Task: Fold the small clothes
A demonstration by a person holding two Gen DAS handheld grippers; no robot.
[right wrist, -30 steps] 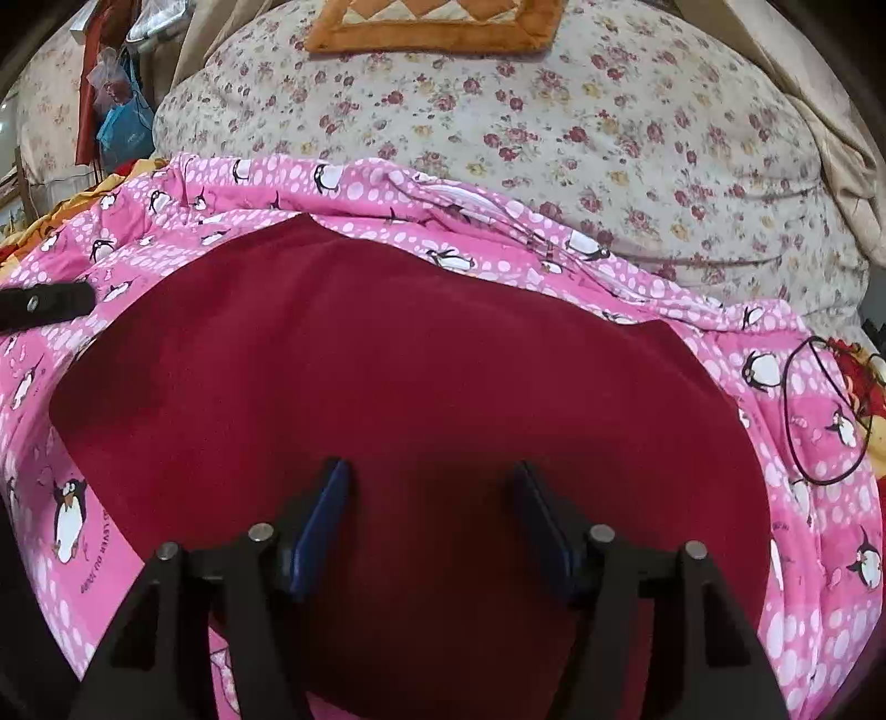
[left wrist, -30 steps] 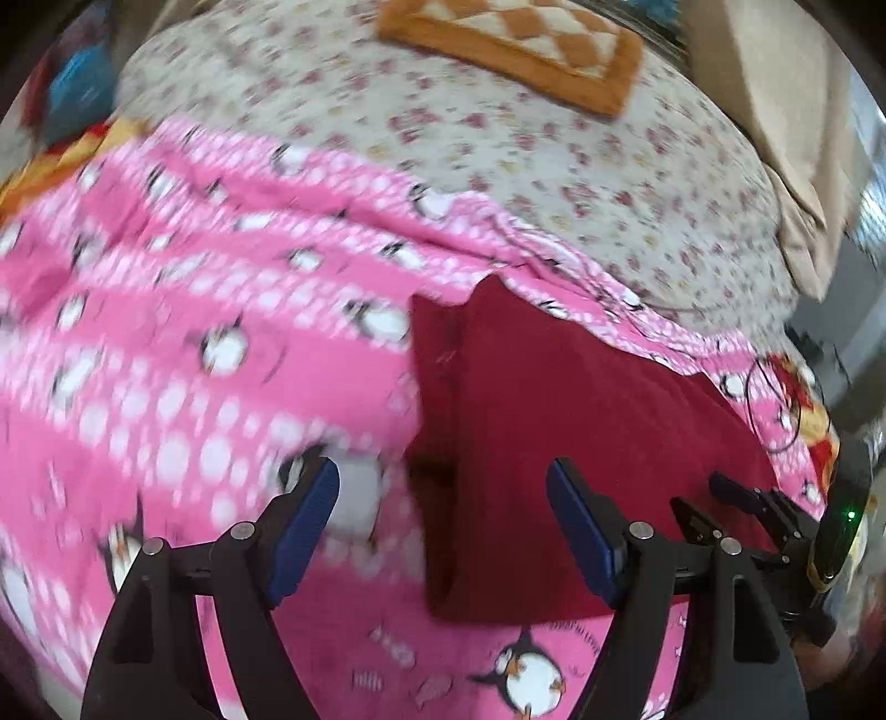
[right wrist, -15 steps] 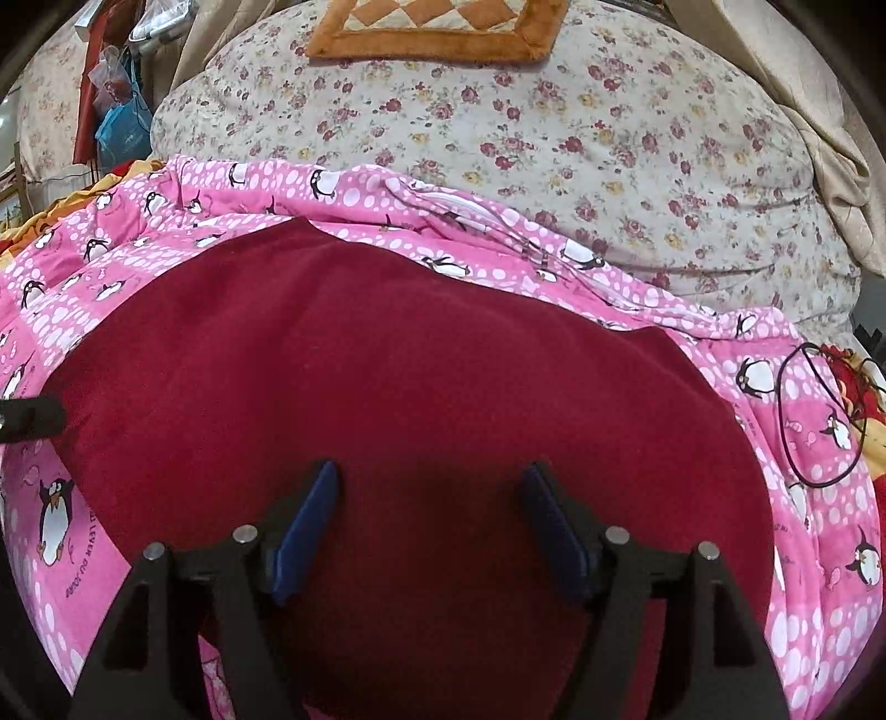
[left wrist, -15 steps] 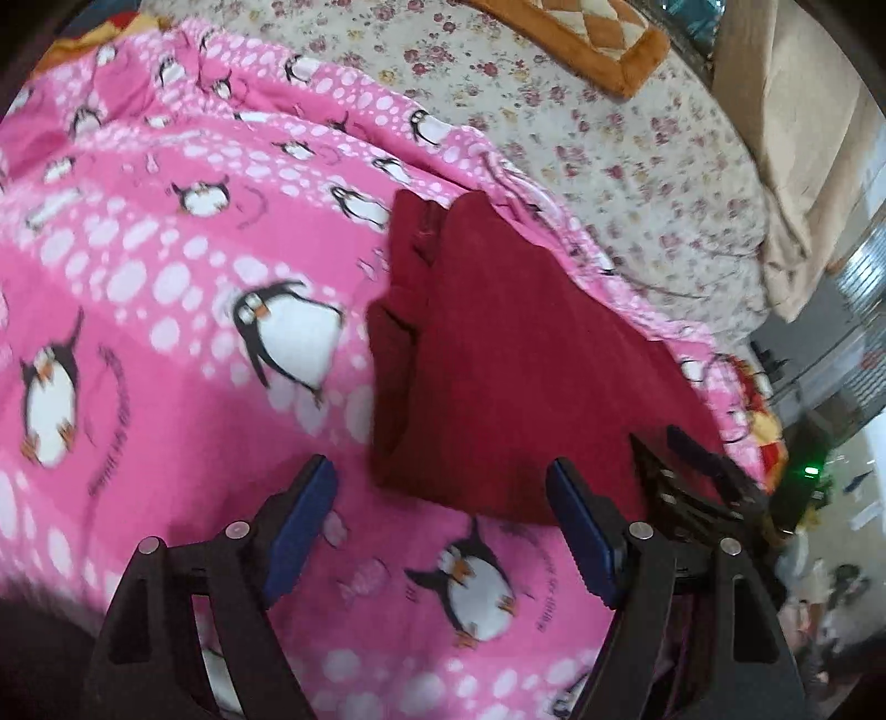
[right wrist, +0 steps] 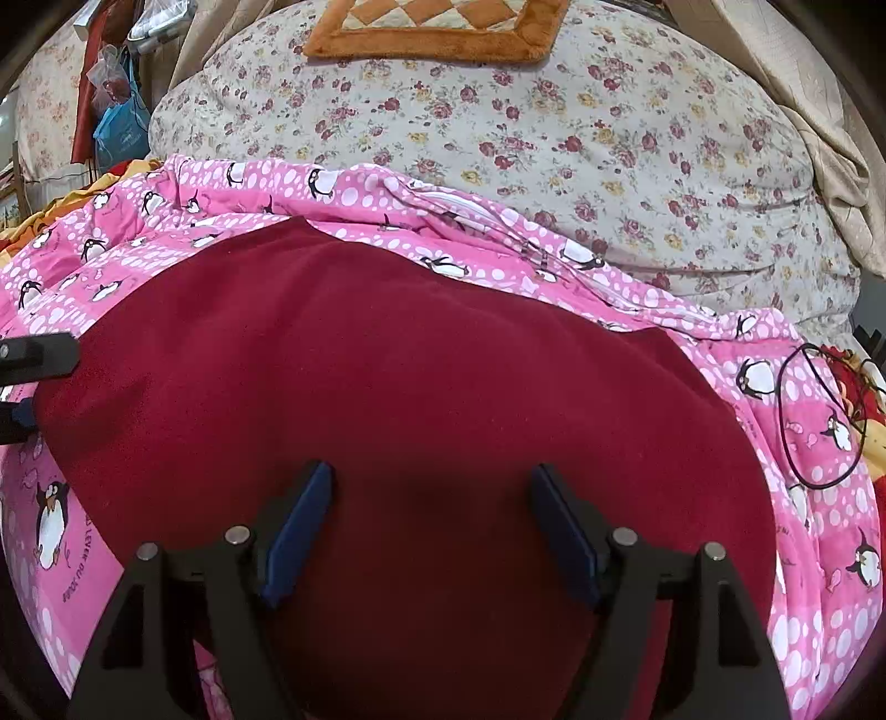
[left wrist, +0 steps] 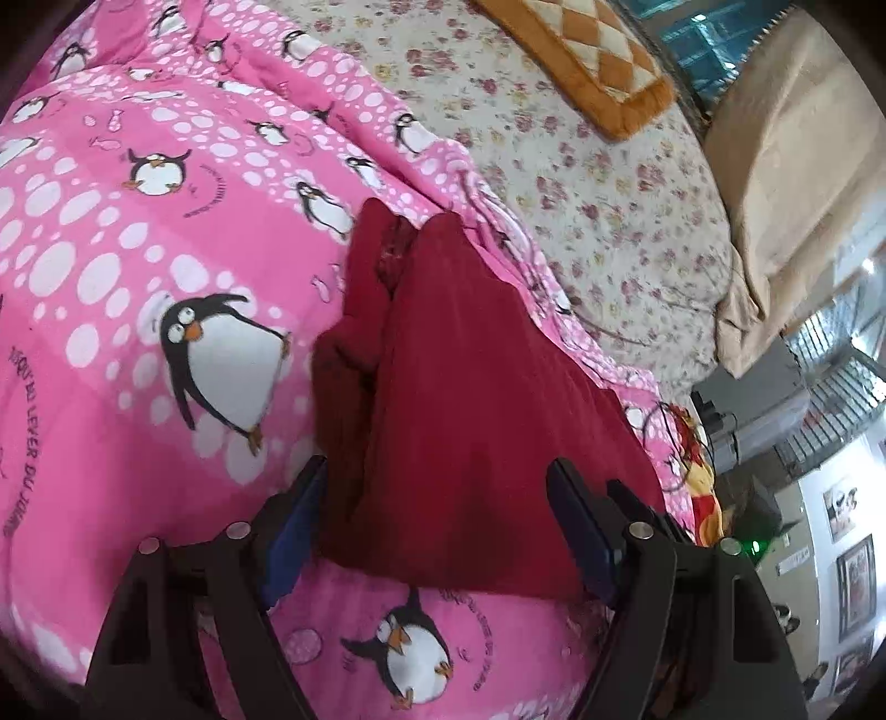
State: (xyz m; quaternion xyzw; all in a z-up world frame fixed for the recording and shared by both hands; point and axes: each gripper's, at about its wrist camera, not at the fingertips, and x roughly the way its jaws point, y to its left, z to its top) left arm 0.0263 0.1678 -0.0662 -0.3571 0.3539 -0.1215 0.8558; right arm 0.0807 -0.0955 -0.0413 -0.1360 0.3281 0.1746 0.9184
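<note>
A dark red garment (left wrist: 470, 399) lies folded on a pink penguin-print blanket (left wrist: 138, 232). In the left wrist view its near left corner sits between the open jaws of my left gripper (left wrist: 437, 526), with stacked folded layers at its left edge. In the right wrist view the garment (right wrist: 398, 376) fills the middle, and my right gripper (right wrist: 432, 520) is open low over its near part, holding nothing. The left gripper's tips (right wrist: 33, 354) show at the far left edge of that view.
Beyond the blanket lies a floral quilt (right wrist: 554, 127) with an orange checked cushion (right wrist: 437, 27) on it. A beige cloth (left wrist: 786, 166) hangs at the right. A thin black cord loop (right wrist: 819, 415) lies on the blanket to the garment's right.
My left gripper has moved in toward the garment's near left corner, which now sits between its jaws. The right gripper has stayed open and drawn slightly back over the garment.
</note>
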